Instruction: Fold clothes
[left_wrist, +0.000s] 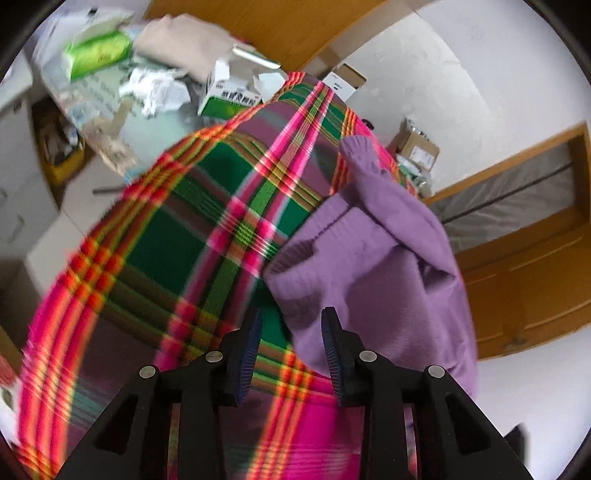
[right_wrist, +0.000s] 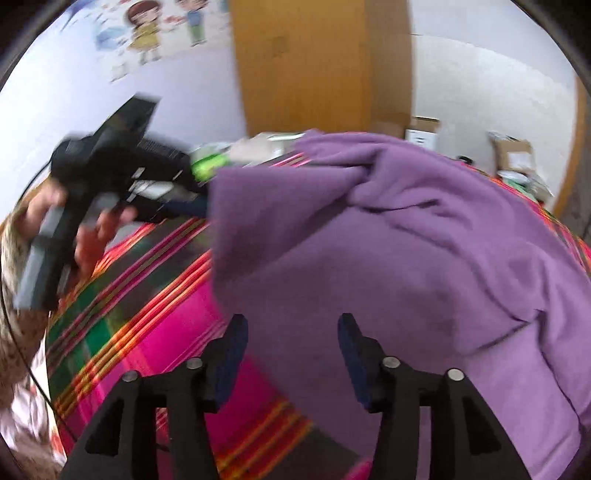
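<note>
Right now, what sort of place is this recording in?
Probably a lived-in bedroom at home: a purple sweater lies on a plaid sheet, beside a cluttered table, with cartoon wall stickers.

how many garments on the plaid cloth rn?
1. A purple sweater lies rumpled on the plaid cloth, ahead of both open grippers: left gripper, right gripper. A beige fabric sits on the cluttered table beyond; more could be hidden.
</note>
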